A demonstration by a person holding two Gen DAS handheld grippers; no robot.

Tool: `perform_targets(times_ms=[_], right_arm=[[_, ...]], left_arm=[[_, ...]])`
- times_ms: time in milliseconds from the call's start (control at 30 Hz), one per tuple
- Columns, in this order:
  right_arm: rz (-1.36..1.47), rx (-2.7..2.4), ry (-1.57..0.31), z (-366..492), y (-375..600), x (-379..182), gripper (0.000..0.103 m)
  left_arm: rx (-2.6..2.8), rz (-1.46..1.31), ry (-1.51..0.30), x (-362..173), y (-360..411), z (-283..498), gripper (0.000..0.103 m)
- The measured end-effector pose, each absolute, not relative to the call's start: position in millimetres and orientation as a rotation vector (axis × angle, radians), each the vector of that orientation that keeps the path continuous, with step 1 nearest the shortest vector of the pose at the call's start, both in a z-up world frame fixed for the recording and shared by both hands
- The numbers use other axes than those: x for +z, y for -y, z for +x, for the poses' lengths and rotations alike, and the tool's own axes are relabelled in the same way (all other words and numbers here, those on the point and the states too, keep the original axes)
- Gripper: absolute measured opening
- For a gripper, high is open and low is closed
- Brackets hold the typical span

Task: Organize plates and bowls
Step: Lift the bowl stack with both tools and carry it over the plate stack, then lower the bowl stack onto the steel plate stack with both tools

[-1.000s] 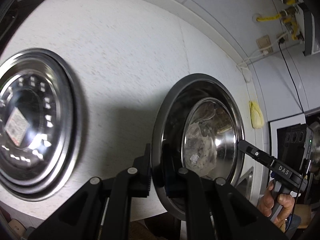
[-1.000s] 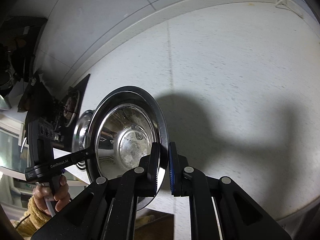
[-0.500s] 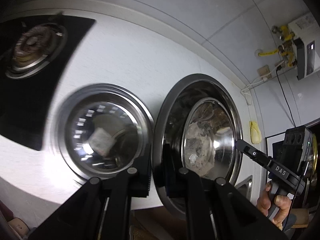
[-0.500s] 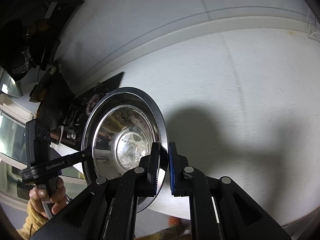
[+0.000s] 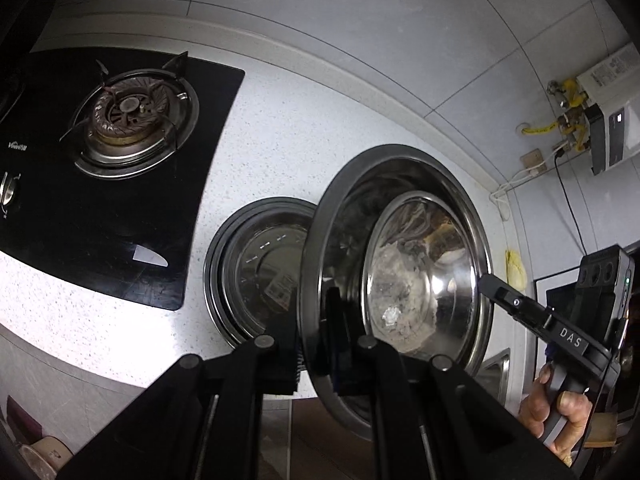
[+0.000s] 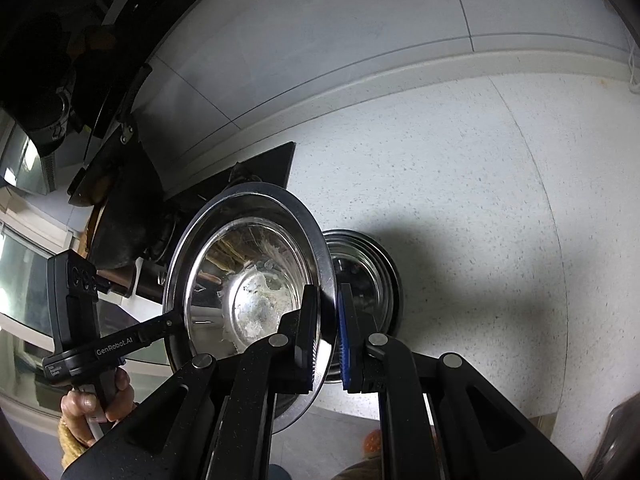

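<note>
Gripping from both sides: left gripper [image 5: 316,344] clamped on the near rim of a round stainless steel bowl [image 5: 416,264], black ribbed pads pinching thin polished metal. Right gripper [image 6: 325,340] likewise clamped on the opposite rim of the same bowl, blue-edged pad outside, black pad inside. Held tilted above the counter, mirror-bright interior facing both cameras, flat circular base dulled with whitish residue. Just beside and partly behind it, a second steel bowl [image 5: 260,268] resting on the speckled white countertop [image 5: 280,132], a label visible inside. Further left, black glass hob [image 5: 120,200] with cast burner [image 5: 128,108] and chrome ring. Glossy pale wall tiles [image 5: 360,20] behind. Yellow-fitted pipework [image 5: 560,120] on the right wall.
</note>
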State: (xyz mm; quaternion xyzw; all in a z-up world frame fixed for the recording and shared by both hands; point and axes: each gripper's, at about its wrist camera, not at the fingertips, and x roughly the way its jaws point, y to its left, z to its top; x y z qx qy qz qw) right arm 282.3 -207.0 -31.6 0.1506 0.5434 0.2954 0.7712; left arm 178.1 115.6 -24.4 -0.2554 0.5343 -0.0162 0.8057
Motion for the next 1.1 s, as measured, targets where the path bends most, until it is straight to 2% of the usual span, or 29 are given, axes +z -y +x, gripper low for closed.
perform_targets(times_ms=[633,1100], right_arm=[[0.248,0.63,-1.285,286.4,185.2,-101.1,0.009],[0.249,0.583,-1.294,293.6,178.0,-137.0,0.009]], left_arm=[[0.046,-0.599,-1.191,-108.2,-125.7,189.9,0.009],[0.086,-0.593,-1.227,-155.5,-134.8,218.5,0.009]])
